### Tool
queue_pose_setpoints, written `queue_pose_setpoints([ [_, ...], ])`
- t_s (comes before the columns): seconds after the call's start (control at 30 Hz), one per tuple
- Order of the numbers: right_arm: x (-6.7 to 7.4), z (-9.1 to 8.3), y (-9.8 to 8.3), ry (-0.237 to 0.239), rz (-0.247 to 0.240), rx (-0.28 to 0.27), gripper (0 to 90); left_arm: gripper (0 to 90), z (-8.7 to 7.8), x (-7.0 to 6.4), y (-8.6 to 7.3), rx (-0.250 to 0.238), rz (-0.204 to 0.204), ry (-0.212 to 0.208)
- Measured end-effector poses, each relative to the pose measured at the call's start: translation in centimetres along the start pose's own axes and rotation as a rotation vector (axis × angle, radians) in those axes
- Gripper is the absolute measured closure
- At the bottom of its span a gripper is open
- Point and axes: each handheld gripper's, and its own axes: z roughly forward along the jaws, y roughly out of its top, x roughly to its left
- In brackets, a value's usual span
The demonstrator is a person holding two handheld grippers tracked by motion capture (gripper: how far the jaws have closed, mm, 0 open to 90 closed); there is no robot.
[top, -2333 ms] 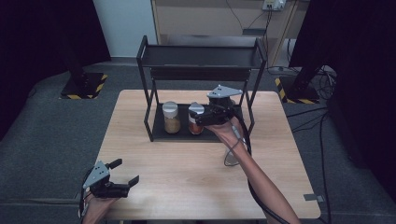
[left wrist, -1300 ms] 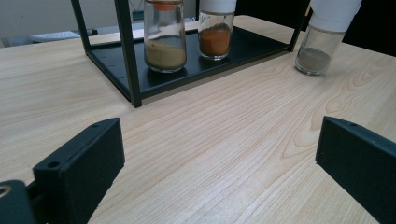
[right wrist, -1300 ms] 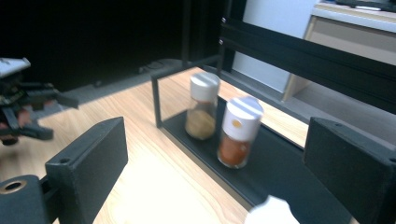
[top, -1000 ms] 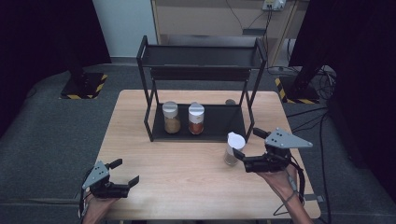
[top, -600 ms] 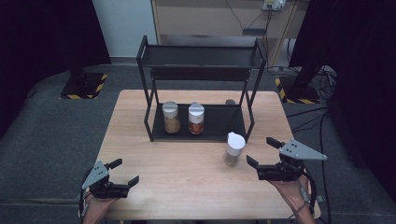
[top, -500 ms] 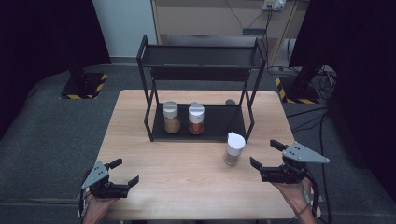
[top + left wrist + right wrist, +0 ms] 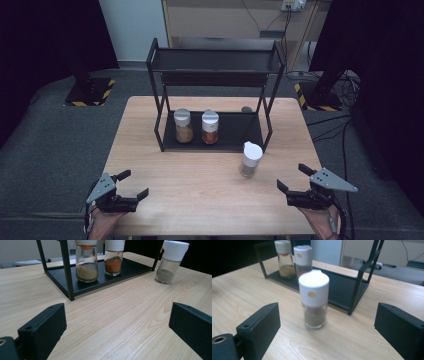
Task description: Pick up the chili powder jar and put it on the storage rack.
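A black two-tier rack (image 7: 216, 55) stands at the back of the wooden table (image 7: 200, 200). On its lower shelf are a jar of yellow-brown spice (image 7: 183, 126) (image 7: 86, 262) (image 7: 283, 260) and a jar of red-orange spice (image 7: 210, 128) (image 7: 113, 258) (image 7: 302, 261). A third white-capped jar with grey-brown spice (image 7: 250, 160) (image 7: 314, 300) (image 7: 170, 262) stands on the table just outside the rack's front right post. My right gripper (image 7: 300, 182) (image 7: 327, 327) is open, low at the front right, apart from that jar. My left gripper (image 7: 134, 185) (image 7: 117, 327) is open at the front left, holding nothing.
The rack's upright posts (image 7: 159, 125) flank the lower shelf. Bare tabletop lies between the two grippers. Dark floor, stands with yellow-black bases (image 7: 87, 92) and cables (image 7: 345, 130) surround the table.
My right gripper left the red-orange jar on the rack's lower shelf, then drew back to the front right edge, past the grey-brown jar. The left gripper stayed still.
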Motion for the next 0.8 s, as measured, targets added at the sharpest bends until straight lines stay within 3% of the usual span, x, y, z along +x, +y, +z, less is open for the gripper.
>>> queue_pose_setpoints([
  [0.2, -0.2, 0.1, -1.4, -0.006, 0.003, 0.0, 6.5, 0.2, 0.0, 0.0, 0.0, 0.0, 0.001, -0.003],
  [0.57, -0.4, 1.1, -2.5, 0.006, 0.003, 0.014, 6.6, 0.2, 0.0, 0.1, -0.1, -0.004, -0.004, -0.006],
  [0.8, -0.6, 1.2, -3.0, 0.013, 0.001, -0.005, 7.0, 0.2, 0.0, 0.2, -0.2, -0.012, -0.008, -0.013],
])
